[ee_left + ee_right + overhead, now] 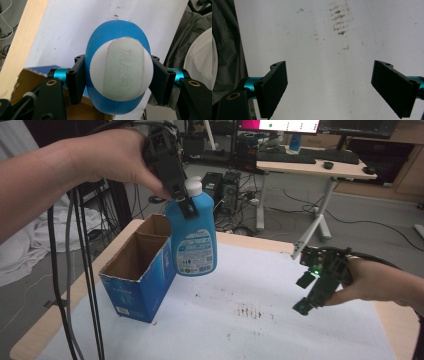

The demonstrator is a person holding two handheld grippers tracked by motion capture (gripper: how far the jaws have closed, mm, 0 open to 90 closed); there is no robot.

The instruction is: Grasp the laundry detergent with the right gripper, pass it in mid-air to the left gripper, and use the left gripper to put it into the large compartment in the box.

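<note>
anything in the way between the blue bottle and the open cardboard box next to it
Nothing visible. The left gripper holds the blue bottle by its neck, lifted beside the open box. Both box compartments look empty from the high view, with only the near box wall to clear. The right gripper hangs open, well off to the side.

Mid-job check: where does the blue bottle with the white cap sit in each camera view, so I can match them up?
High view: the blue bottle hangs upper centre, gripped at the neck by the left gripper, beside the open cardboard box.
Left gripper view: seen cap-on at centre, clamped between the black jaws.
Right gripper view: open jaws over the white cover, nothing between them.
Shared landmark: the brown stain.
</note>
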